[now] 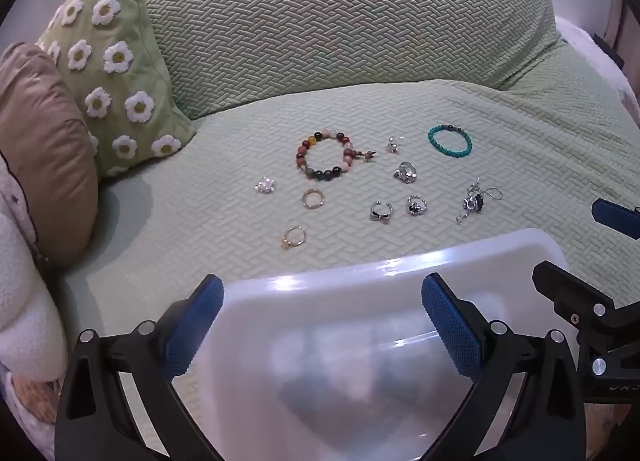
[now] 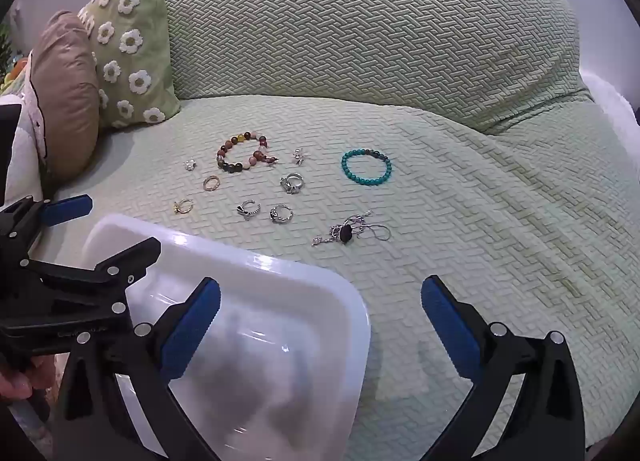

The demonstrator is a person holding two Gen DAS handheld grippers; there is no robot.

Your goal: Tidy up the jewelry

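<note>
Two of my blue-padded left fingers (image 1: 452, 325) stand wide over the translucent white plastic box (image 1: 400, 273); beyond lie a multicoloured bead bracelet (image 1: 326, 157) and turquoise bead bracelet (image 1: 450, 140) on the green woven bedspread (image 1: 200, 245).

My right gripper (image 2: 320, 329), spread wide and empty, sits beside the box, with a silver pendant chain (image 2: 352, 232) ahead.

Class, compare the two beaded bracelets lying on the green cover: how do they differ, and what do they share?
The multicoloured brown-and-amber beaded bracelet has large beads in mixed colours; the turquoise beaded bracelet has small beads, nearly all one colour with a few dark ones. The multicoloured one carries a short beaded tail; the turquoise one shows none. The multicoloured one lies left of the turquoise one. Both lie flat as closed loops on the green textured cover.
</note>
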